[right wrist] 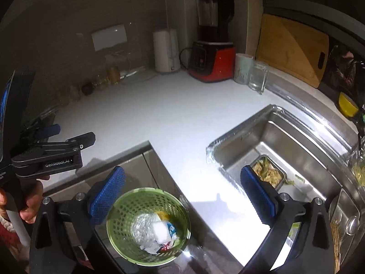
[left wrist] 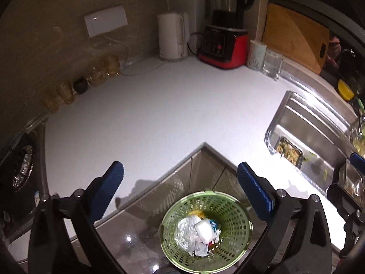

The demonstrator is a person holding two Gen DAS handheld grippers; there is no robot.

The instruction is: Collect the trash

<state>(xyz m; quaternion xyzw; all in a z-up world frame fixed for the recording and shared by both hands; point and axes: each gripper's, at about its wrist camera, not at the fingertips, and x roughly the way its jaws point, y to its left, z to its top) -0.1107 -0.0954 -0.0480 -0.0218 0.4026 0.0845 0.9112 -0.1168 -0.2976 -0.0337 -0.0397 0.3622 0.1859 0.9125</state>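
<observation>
Domestic kitchen. White L-shaped countertop (left wrist: 159,114) ahead of the gripper, carrying a red-based blender (left wrist: 224,34), white kettle (left wrist: 172,36) and glass mug (left wrist: 272,62). Stainless sink (right wrist: 296,141) to the right; wooden cutting board (right wrist: 293,48) beyond it.

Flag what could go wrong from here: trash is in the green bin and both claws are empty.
1. The green bin stands on the floor against the cabinet corner; a lowered claw could tip it.
2. The food container in the sink may get overlooked as remaining trash.
3. The glass mug sits near the sink rim, vulnerable to a sweep.
</observation>
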